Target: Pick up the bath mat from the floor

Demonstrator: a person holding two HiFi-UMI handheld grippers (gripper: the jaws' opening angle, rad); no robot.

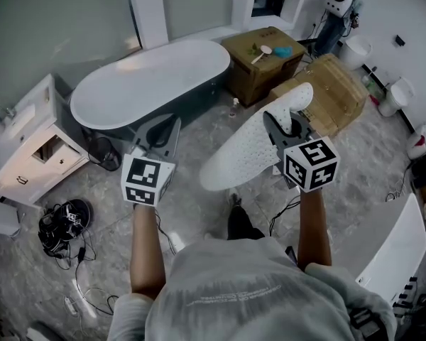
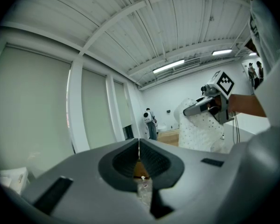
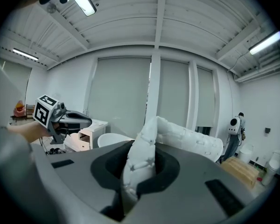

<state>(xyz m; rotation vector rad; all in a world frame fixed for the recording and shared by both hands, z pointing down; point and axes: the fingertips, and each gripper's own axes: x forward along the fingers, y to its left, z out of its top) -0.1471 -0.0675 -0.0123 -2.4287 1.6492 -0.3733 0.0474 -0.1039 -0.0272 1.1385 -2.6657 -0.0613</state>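
Up off the floor [image 1: 358,183], just beside the bathtub's [image 1: 149,80] rounded end, the bath mat [image 1: 245,151] hung from the right gripper [image 1: 282,125], its jaws pinched tight on a bunched edge. The left gripper [image 1: 165,132] hovered alongside, jaws together on nothing. Judging by the droop, a firm pinch and a steady lift would stop the free end dragging.
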